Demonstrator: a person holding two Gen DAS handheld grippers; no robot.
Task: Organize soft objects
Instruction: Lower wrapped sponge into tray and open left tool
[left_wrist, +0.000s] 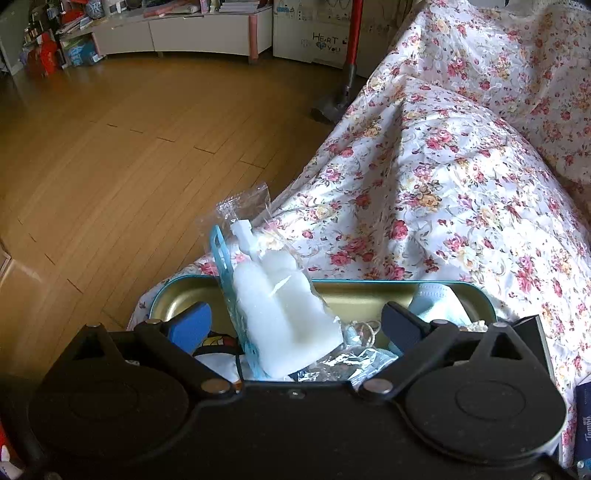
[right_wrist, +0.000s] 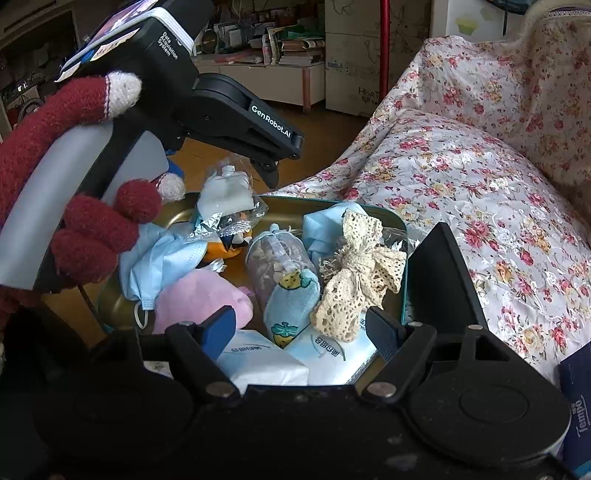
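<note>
A teal-rimmed gold metal tray lies on the flowered bed cover and holds soft things: a cream lace bow, a blue fruit-print sock, a pink plush, blue face masks and white tissue packs. My left gripper is open over the tray's far end; a white sponge in a clear bag stands between its fingers, untouched. In the right wrist view that gripper hovers by the bagged sponge. My right gripper is open and empty above the tray's near end.
The flowered cover drapes over a sofa to the right. Wooden floor lies to the left beyond the tray. A red-handled mop leans at the back. A dark blue Tempo tissue pack lies at the right.
</note>
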